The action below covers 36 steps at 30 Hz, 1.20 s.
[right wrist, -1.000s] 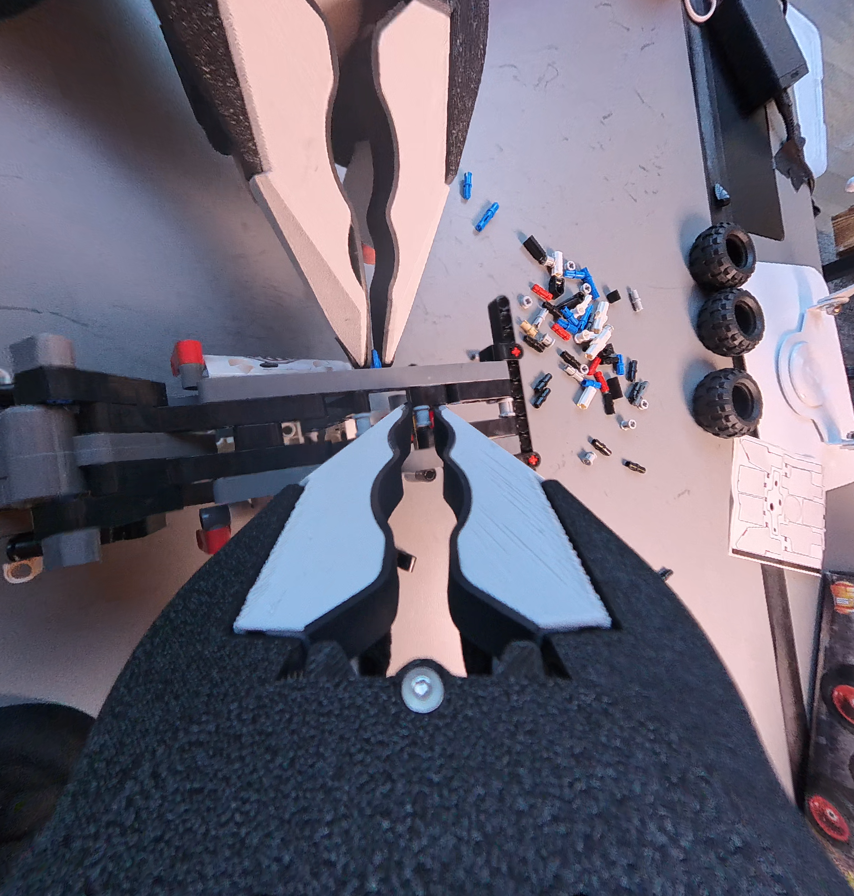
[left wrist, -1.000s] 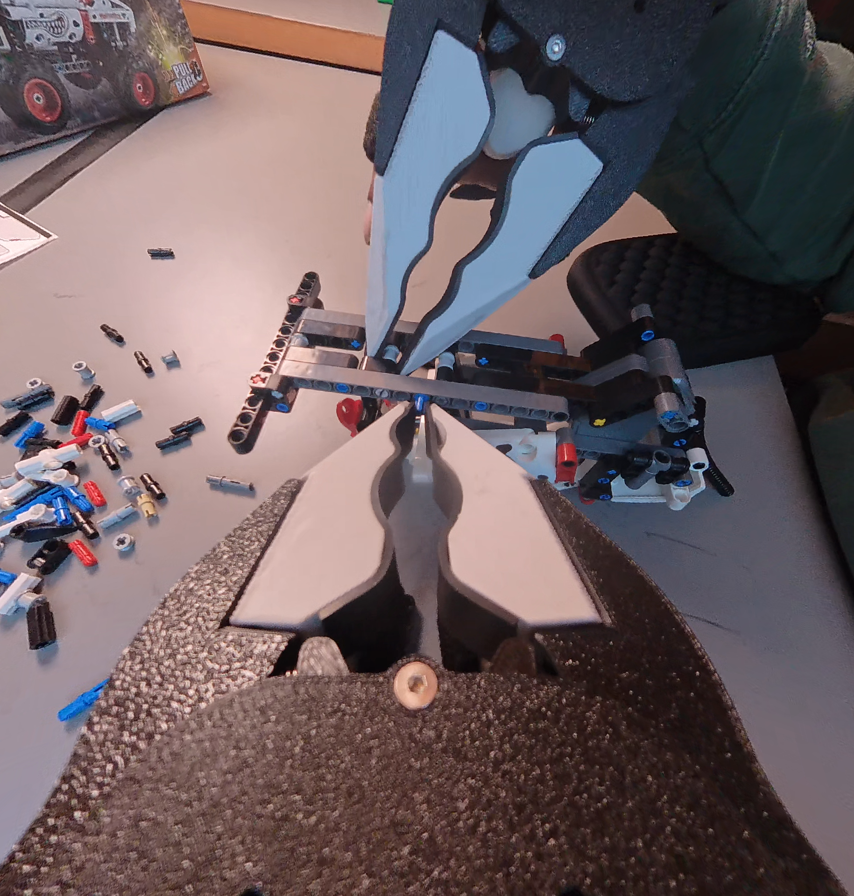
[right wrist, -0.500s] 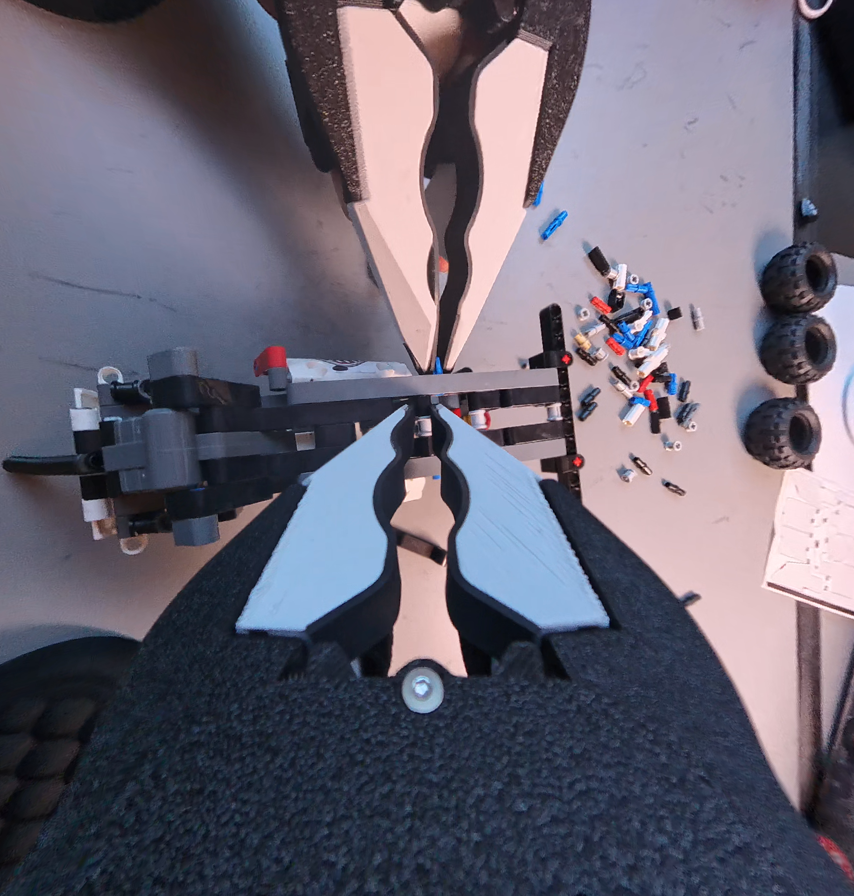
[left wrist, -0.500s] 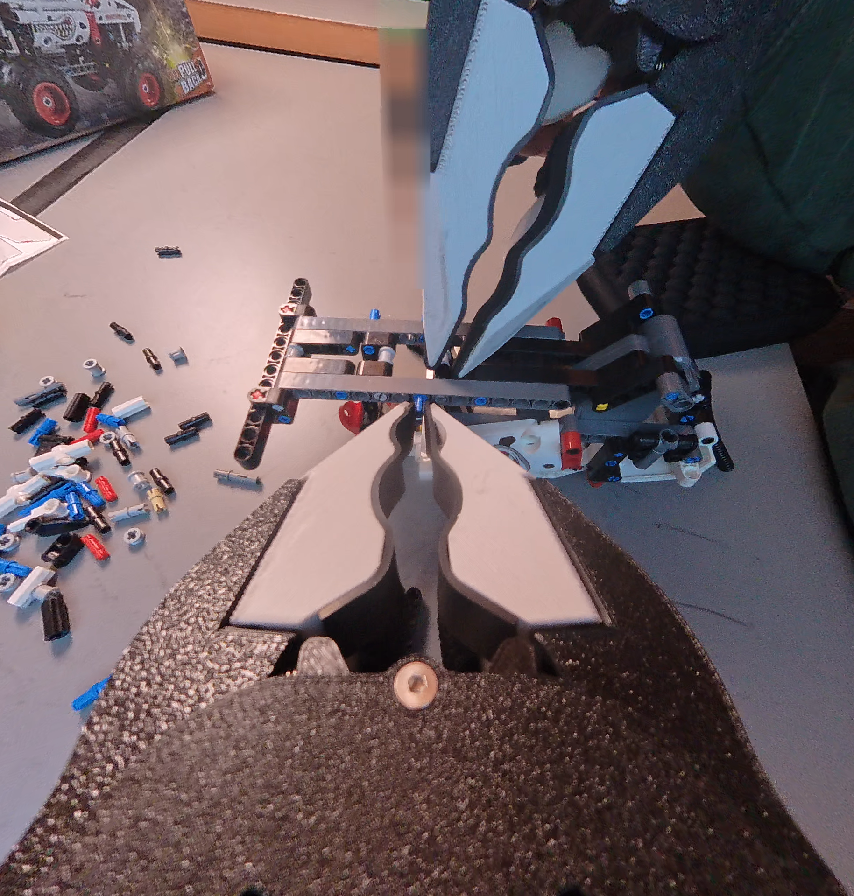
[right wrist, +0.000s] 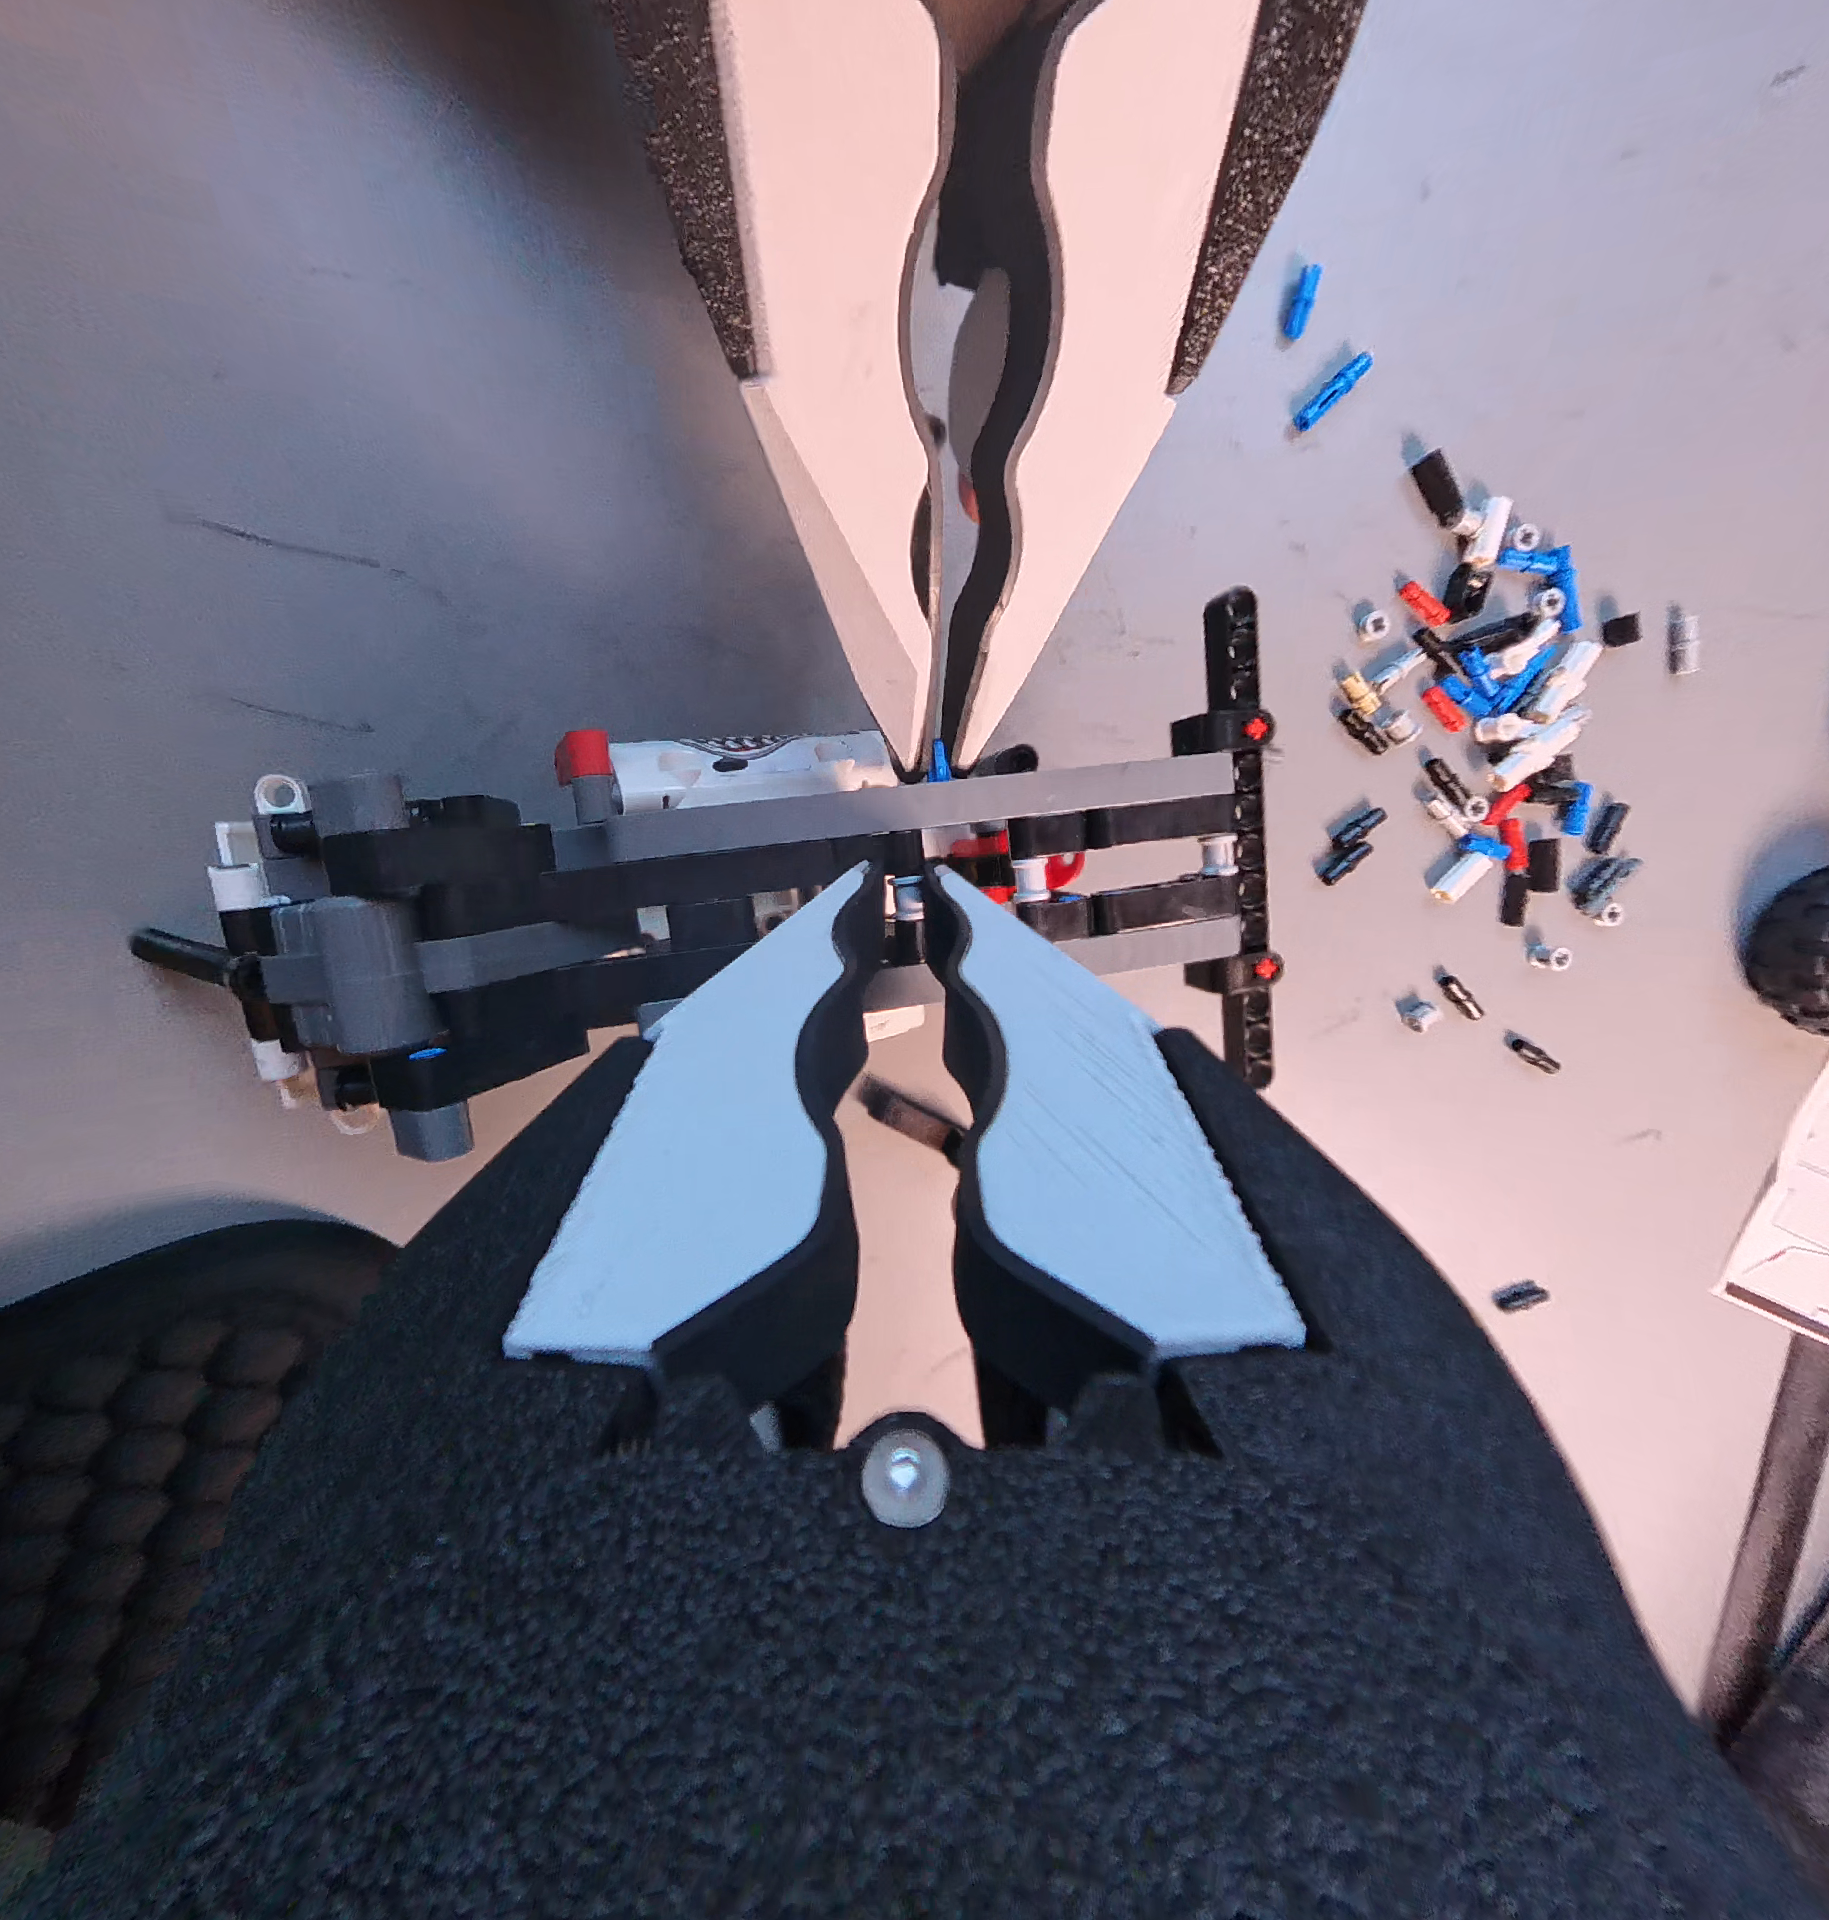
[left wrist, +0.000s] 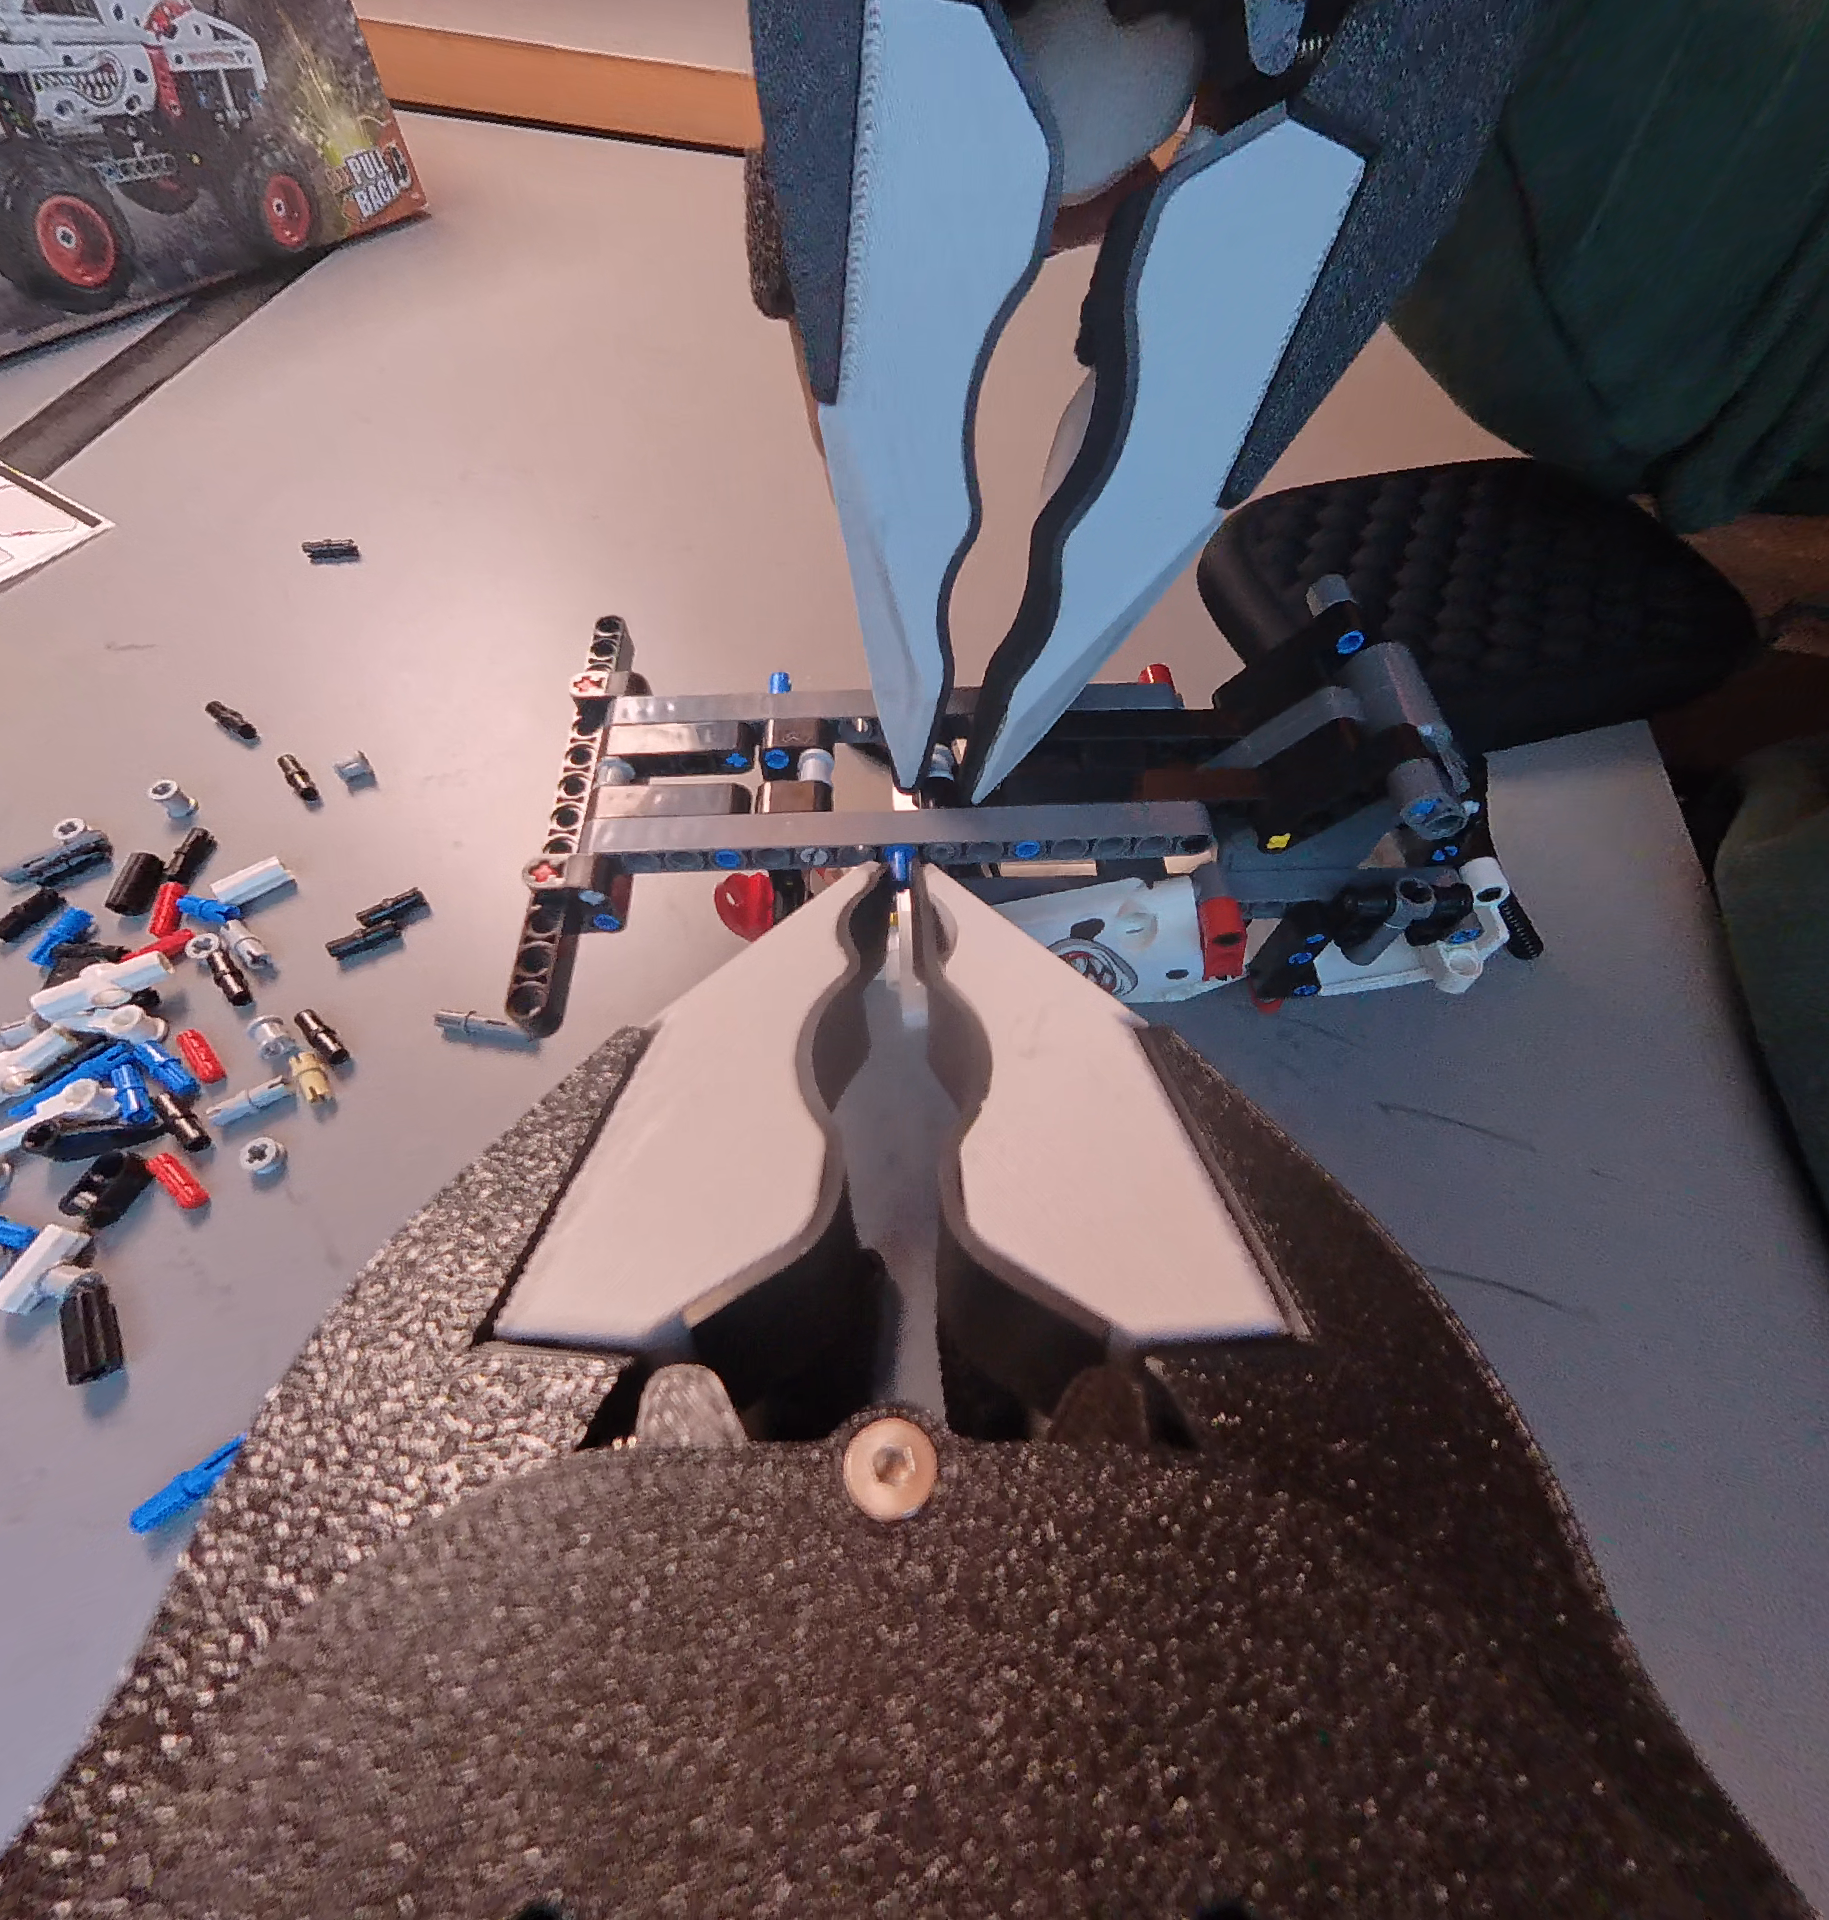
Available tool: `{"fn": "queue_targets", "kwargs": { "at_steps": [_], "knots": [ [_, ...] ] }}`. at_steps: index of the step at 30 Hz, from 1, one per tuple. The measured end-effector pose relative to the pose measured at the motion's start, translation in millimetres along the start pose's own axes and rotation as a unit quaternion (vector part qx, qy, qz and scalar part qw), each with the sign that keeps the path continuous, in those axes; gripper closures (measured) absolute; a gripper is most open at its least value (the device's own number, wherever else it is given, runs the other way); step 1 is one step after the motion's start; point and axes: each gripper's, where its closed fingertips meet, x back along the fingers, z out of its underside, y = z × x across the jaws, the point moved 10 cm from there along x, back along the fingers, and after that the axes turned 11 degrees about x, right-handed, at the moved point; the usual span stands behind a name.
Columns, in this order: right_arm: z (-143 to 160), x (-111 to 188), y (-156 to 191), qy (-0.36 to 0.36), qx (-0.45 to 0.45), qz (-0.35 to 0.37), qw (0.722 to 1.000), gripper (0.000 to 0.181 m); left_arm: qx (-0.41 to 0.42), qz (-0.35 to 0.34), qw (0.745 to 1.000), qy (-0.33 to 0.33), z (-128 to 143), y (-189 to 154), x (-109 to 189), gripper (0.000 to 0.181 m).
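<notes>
Both grippers are meeting over the brick chassis (left wrist: 889, 831) lying on the grey surface (left wrist: 474, 416), left gripper (left wrist: 897, 871) nearly closed on a blue pin (left wrist: 896, 858), right gripper (right wrist: 897, 871) pinching a small white-tipped part, and a sideways slip could be popping either loose.

Two close, opposed wrist views, sharing the brick chassis (left wrist: 889, 821).

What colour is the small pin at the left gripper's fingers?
Blue pin, clearest in the left wrist view.
</notes>
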Motion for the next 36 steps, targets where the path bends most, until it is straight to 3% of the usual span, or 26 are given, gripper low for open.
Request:
{"fn": "queue_targets", "kwargs": {
  "at_steps": [4, 7, 10, 17, 23, 25, 27, 31, 34, 36],
  "knots": [
    [-3, -3, -1, -0.005, 0.0, -0.003, 1.0, 0.175, 0.02, 0.006, 1.0, -0.001, 5, 2, 8, 0.179],
    [19, 8, -5, 0.067, -0.004, 0.036, 0.997, 0.176, 0.051, -0.018, 0.998, -0.032, 11, 16, 43, 0.179],
    [20, 9, 1, 0.044, 0.003, 0.045, 0.998, 0.176, 0.068, -0.052, 0.996, -0.036, 24, 24, 62, 0.179],
    [16, 5, 5, 0.004, 0.01, 0.061, 0.998, 0.176, 0.064, -0.106, 0.992, -0.033, 18, 42, 60, 0.178],
    [16, 7, 13, -0.035, 0.011, 0.099, 0.994, 0.172, 0.032, -0.2, 0.979, 0.031, 16, 79, 42, 0.177],
    [14, 16, 14, -0.089, -0.005, 0.114, 0.99, 0.172, 0.027, -0.226, 0.972, 0.056, 14, 93, 33, 0.177],
    [14, 27, 13, -0.13, -0.021, 0.126, 0.983, 0.171, 0.04, -0.23, 0.97, 0.074, 13, 105, 23, 0.17],
    [36, 40, 11, -0.117, -0.052, 0.159, 0.979, 0.168, 0.048, -0.238, 0.967, 0.078, 10, 113, 14, 0.148],
    [56, 40, 15, -0.119, -0.081, 0.15, 0.978, 0.168, 0.048, -0.23, 0.971, 0.041, 2, 103, 18, 0.142],
    [66, 35, 18, -0.13, -0.095, 0.138, 0.977, 0.167, 0.052, -0.184, 0.982, 0.003, -9, 86, 20, 0.144]
  ]
}}
